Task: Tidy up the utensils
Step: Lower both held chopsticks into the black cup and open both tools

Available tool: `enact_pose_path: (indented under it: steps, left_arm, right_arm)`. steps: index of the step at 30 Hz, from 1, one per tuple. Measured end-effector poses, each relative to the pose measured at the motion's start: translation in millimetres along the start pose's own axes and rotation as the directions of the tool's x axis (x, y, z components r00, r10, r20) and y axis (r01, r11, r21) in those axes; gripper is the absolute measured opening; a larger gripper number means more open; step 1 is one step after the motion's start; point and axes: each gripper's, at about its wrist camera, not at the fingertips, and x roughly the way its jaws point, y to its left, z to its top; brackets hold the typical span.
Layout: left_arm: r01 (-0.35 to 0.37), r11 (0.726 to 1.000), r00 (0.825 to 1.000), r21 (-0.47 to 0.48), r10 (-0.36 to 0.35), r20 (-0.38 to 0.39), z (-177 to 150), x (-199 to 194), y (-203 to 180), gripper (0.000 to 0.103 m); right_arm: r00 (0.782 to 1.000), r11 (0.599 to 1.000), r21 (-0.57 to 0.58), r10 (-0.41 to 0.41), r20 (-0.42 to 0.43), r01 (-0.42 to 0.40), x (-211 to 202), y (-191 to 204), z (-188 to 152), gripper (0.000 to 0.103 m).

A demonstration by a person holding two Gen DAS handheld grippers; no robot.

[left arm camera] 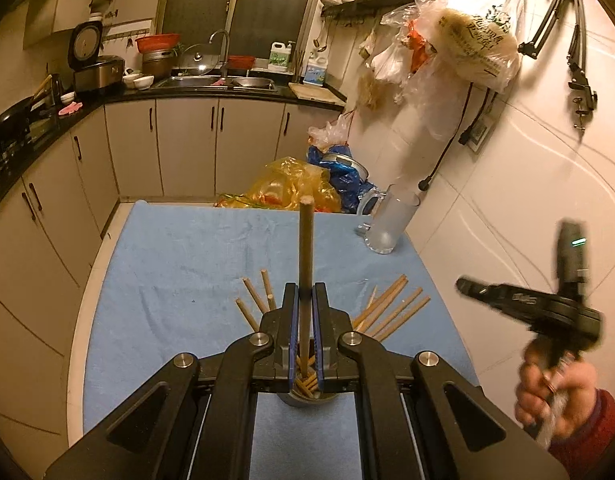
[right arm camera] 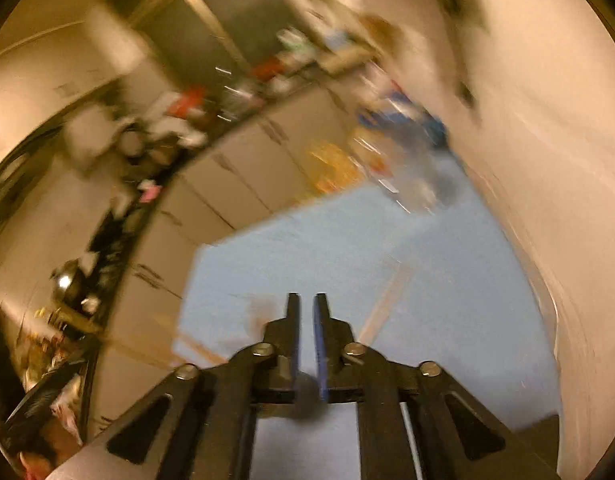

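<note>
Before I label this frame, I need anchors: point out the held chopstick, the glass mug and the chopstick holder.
held chopstick (left arm camera: 306,248), left wrist view, mid shaft above the fingers.
glass mug (left arm camera: 391,224), left wrist view, frosted side wall.
chopstick holder (left arm camera: 307,399), left wrist view, dark front rim below the gripper.

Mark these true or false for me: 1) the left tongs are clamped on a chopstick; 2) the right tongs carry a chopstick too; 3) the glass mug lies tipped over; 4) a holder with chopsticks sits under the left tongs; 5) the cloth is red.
1) True: the left tongs are shut on a dark chopstick, held upright.
2) False: the right tongs are nearly closed with nothing between them.
3) False: the glass mug stands upright near the wall.
4) True: the holder holds several chopsticks.
5) False: the cloth is light blue.
</note>
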Motion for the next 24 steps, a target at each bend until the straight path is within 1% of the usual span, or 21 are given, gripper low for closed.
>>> enact_pose_path:
  steps: [1, 2, 3, 4, 6, 7, 9, 10, 12, 14, 16, 17, 19, 20, 21, 22, 23, 24]
  left_arm:
    - [-0.007, 1.000, 1.000, -0.005, 0.007, -0.002, 0, 3, 2, 0.006]
    - [-0.011, 1.000, 1.000, -0.015, 0.011, -0.007, 1, 7, 3, 0.006]
    - [-0.010, 1.000, 1.000, -0.024, 0.010, -0.013, 1, 11, 5, 0.006]
    - [-0.008, 0.999, 1.000, -0.031, 0.008, -0.020, 1, 15, 5, 0.006]
    - [-0.017, 0.999, 0.999, -0.037, 0.016, -0.031, 1, 23, 5, 0.006]
    - [-0.018, 0.999, 0.999, -0.038, 0.017, -0.035, 1, 26, 4, 0.006]
    - [-0.028, 0.999, 0.999, -0.035, 0.026, -0.043, 1, 31, 3, 0.006]
    - [-0.032, 0.999, 0.998, -0.035, 0.030, -0.049, 1, 34, 2, 0.006]
    - [-0.037, 0.999, 0.998, -0.037, 0.035, -0.056, 0, 38, 2, 0.006]
    - [-0.044, 0.998, 0.997, -0.043, 0.041, -0.062, 1, 42, 3, 0.006]
    - [-0.051, 0.997, 0.997, -0.049, 0.048, -0.066, 1, 45, 4, 0.006]
    - [-0.053, 0.997, 0.997, -0.055, 0.050, -0.066, 2, 47, 5, 0.006]
    - [-0.055, 0.996, 0.996, -0.067, 0.050, -0.070, 2, 49, 8, 0.006]
    - [-0.056, 0.996, 0.996, -0.071, 0.051, -0.070, 3, 49, 9, 0.006]
    - [-0.056, 0.996, 0.996, -0.075, 0.051, -0.070, 4, 50, 10, 0.006]
    - [-0.056, 0.995, 0.996, -0.080, 0.050, -0.071, 4, 51, 10, 0.006]
    - [-0.055, 0.995, 0.996, -0.083, 0.049, -0.071, 3, 52, 11, 0.006]
    - [-0.055, 0.995, 0.996, -0.084, 0.049, -0.070, 2, 52, 11, 0.006]
  right_arm:
    - [0.999, 0.999, 0.037, -0.010, -0.034, 0.011, 12, -16, 3, 0.020]
    - [0.997, 0.997, 0.071, -0.036, -0.074, 0.042, 28, -33, 5, 0.020]
    - [0.994, 0.995, 0.085, -0.050, -0.102, 0.059, 40, -42, 7, 0.020]
    - [0.988, 0.993, 0.102, -0.050, -0.146, 0.066, 57, -51, 8, 0.021]
    - [0.975, 0.987, 0.143, -0.040, -0.220, 0.073, 90, -64, 11, 0.021]
    - [0.966, 0.983, 0.156, -0.051, -0.254, 0.093, 107, -69, 13, 0.023]
    - [0.951, 0.984, 0.136, -0.069, -0.302, 0.115, 137, -72, 19, 0.024]
    - [0.944, 0.982, 0.135, -0.086, -0.319, 0.135, 150, -72, 23, 0.025]
    - [0.930, 0.980, 0.115, -0.111, -0.351, 0.160, 174, -71, 29, 0.029]
    - [0.911, 0.973, 0.091, -0.163, -0.378, 0.212, 195, -71, 34, 0.030]
    - [0.887, 0.964, 0.051, -0.220, -0.406, 0.263, 213, -70, 39, 0.030]
    - [0.881, 0.962, 0.044, -0.229, -0.415, 0.270, 219, -70, 38, 0.030]
    - [0.857, 0.952, 0.001, -0.275, -0.435, 0.306, 230, -68, 36, 0.030]
    - [0.849, 0.950, -0.006, -0.282, -0.446, 0.312, 235, -69, 34, 0.030]
    - [0.855, 0.948, -0.017, -0.293, -0.427, 0.317, 235, -69, 34, 0.030]
    - [0.845, 0.943, -0.057, -0.321, -0.428, 0.329, 237, -64, 34, 0.029]
    - [0.837, 0.938, -0.091, -0.341, -0.427, 0.335, 238, -59, 33, 0.015]
    - [0.835, 0.939, -0.107, -0.339, -0.433, 0.326, 239, -57, 32, 0.012]
